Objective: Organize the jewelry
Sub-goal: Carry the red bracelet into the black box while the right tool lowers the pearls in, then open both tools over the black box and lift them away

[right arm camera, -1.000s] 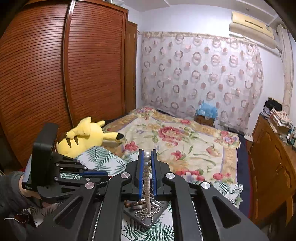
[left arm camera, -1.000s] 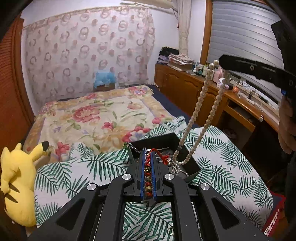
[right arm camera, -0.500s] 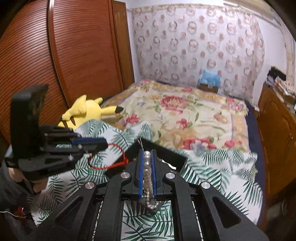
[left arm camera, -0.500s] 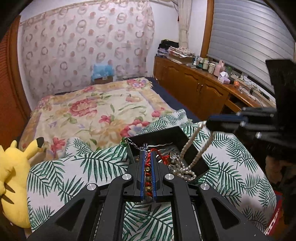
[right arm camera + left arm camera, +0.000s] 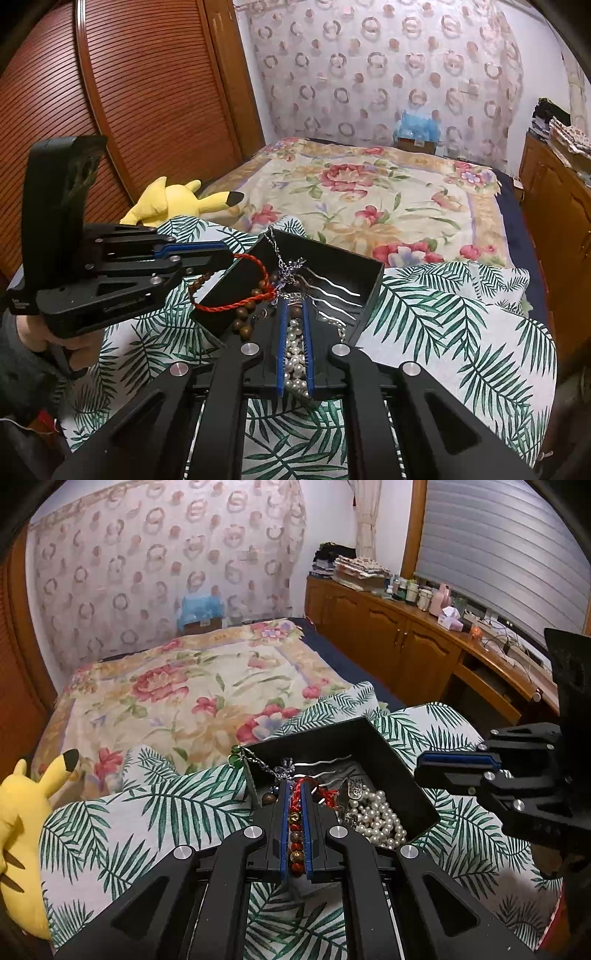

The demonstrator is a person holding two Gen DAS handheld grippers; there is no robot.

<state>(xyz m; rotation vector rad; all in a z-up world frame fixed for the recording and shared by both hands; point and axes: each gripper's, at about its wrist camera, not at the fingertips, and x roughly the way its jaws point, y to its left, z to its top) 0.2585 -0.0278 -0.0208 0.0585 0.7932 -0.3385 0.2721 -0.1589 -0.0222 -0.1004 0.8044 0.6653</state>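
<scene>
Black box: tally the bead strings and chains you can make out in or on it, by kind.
pearl necklace: 1
red cord bracelet: 1
brown wooden bead string: 1
silver chain: 1
Total: 4

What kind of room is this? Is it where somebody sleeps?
Yes, it looks like a bedroom. There is a bed with a flowered blanket, a yellow plush toy beside a wooden wardrobe, and a long wooden dresser under the shuttered window.
</scene>
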